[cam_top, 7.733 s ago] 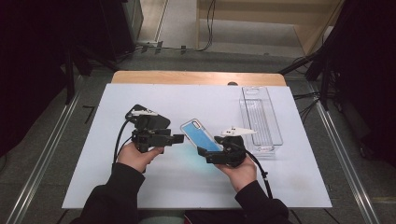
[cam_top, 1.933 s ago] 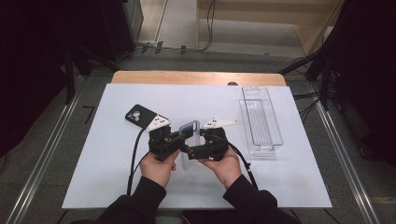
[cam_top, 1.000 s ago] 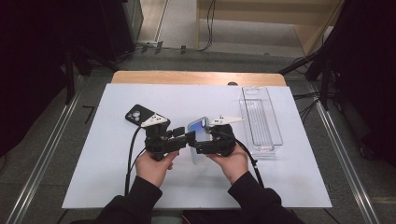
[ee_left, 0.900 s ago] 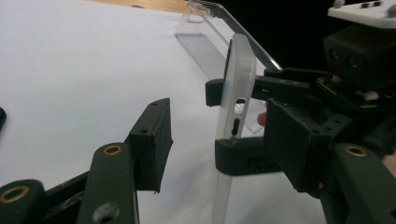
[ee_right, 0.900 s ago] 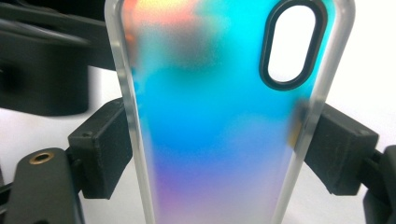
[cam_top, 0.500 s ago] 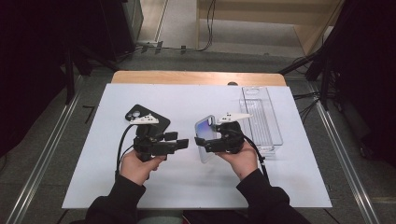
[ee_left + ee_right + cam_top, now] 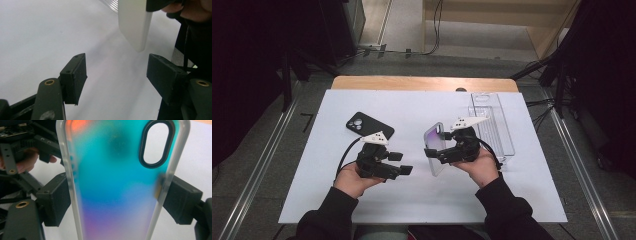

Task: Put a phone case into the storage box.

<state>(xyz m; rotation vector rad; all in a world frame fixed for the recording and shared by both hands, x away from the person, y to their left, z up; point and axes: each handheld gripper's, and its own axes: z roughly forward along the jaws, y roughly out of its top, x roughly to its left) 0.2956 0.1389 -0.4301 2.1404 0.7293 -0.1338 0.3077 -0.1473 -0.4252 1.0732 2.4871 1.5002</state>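
A translucent phone case [image 7: 437, 167] with a teal-to-purple sheen stands upright on its edge above the white table top, and my right gripper [image 7: 435, 153] is shut on its long sides. In the right gripper view the case [image 7: 117, 165] fills the space between the pads [image 7: 183, 202], camera cutout at top. My left gripper [image 7: 401, 163] is a short way to the left of it. Its jaws have just been opening and nothing is between them. In the left gripper view the case's pale edge [image 7: 133, 22] hangs beyond the open left gripper [image 7: 117, 75]. A black phone [image 7: 369, 125] lies face down at back left.
A clear plastic tray [image 7: 494, 125] lies at the right side of the white table top [image 7: 412, 107], just behind my right hand. A wooden strip [image 7: 422, 83] runs along the table's far edge. Metal rails border the table on both sides.
Both grippers were together on the case a second ago. The left one has let go and drawn back left, its jaws wider. The right has carried the case to the right.
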